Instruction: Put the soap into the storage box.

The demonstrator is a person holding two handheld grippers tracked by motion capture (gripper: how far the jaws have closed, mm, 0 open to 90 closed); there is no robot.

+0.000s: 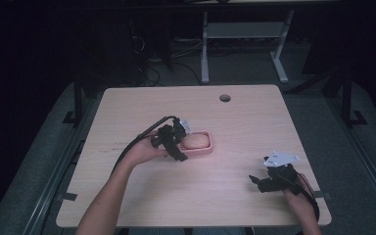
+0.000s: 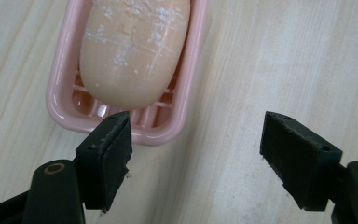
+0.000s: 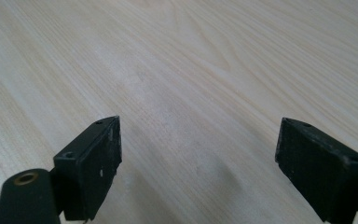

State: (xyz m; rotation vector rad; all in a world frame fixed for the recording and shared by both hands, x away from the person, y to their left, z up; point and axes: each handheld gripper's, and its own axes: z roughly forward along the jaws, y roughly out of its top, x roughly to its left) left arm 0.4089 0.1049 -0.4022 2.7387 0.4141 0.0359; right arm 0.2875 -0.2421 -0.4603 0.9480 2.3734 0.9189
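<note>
Currently, your stock at this moment, listed from the jaws outward:

Item 1: your left gripper (image 1: 181, 142). Jaws spread wide, holding nothing. In the left gripper view (image 2: 196, 149), one jaw tip sits just over the near end rim of the soap dish; the other jaw stands off to the side, over bare wood. Your left hand (image 1: 144, 151) holds the tool from the dish's left end, cable trailing back along your forearm.

Item 2: soap dish (image 2: 61, 100), pink plastic, oblong with rounded corners and a ribbed floor. It lies flat on the table a little left of centre, seen in the high view at (image 1: 209, 148), just beyond the left gripper's jaws.

Item 3: bar of soap (image 2: 135, 51), pale peach, oval, its top scuffed with whitish flecks. It rests inside the dish, filling most of its length; in the high view (image 1: 197, 142) it lies just right of the left jaws.

Item 4: your right gripper (image 1: 263, 182). Jaws parted wide and empty, as the right gripper view (image 3: 198, 158) shows, with plain wood grain between them. It sits near the table's front right corner, well apart from the dish, grey three-cornered plate on top.

Item 5: table (image 1: 254, 117), light wood, with a round cable hole (image 1: 224, 98) near its far edge.
</note>
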